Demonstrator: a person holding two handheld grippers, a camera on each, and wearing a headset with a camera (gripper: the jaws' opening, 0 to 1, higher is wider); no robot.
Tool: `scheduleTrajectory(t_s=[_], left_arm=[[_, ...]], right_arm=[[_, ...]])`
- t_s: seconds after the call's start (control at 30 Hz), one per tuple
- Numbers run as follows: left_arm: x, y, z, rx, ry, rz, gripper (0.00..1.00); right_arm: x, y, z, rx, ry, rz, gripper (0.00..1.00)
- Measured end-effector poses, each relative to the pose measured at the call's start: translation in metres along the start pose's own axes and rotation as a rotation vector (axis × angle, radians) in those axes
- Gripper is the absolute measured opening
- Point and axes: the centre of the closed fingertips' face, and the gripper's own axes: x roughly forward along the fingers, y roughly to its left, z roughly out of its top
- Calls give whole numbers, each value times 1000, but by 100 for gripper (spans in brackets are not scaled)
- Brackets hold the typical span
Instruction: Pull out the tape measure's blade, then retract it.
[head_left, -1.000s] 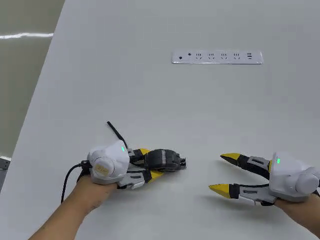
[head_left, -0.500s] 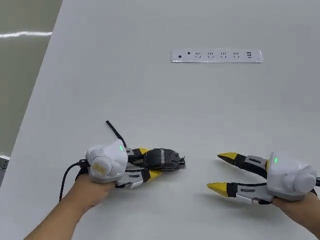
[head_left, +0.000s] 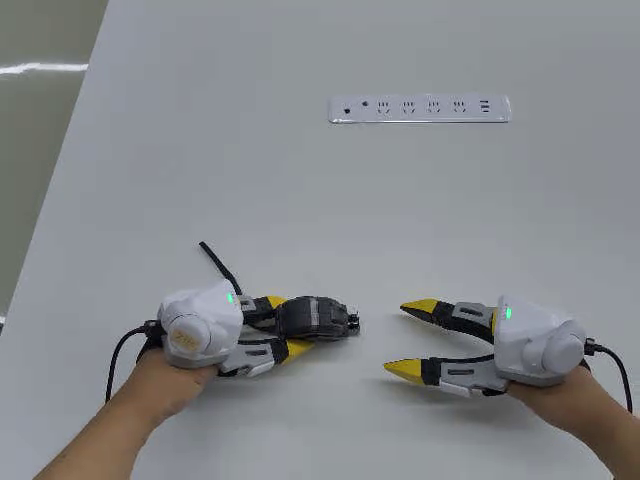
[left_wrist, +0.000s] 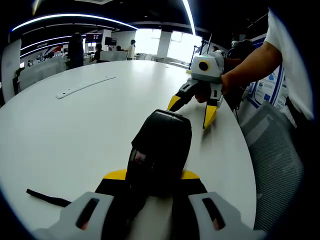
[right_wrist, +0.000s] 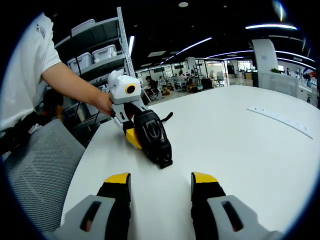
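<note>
Head view: your left claw (head_left: 290, 322) grips the tape measure (head_left: 318, 318) at 7 o'clock; your right claw (head_left: 398, 338) gapes empty at 5 o'clock, with open surface (head_left: 372, 330) between. Left gripper view: the surface edge runs close at 3 o'clock. Right gripper view: the tape measure lies at 12 o'clock from your jaws, apart.

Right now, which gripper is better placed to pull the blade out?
Right. The left gripper is shut on the tape measure, steadying it on the table; the right gripper is open, empty, and aimed at its blade end.
</note>
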Motion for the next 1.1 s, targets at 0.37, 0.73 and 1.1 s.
scheduleTrajectory(t_s=[0.37,0.73,1.1], left_arm=[[0,0,-1,21,13,-21,29],[0,-1,-2,47,13,-46,29],[0,-1,-2,45,11,-56,29]], right_arm=[[16,-1,4,-34,-1,41,45],[31,2,1,-61,12,79,42],[43,5,-4,-86,32,100,38]])
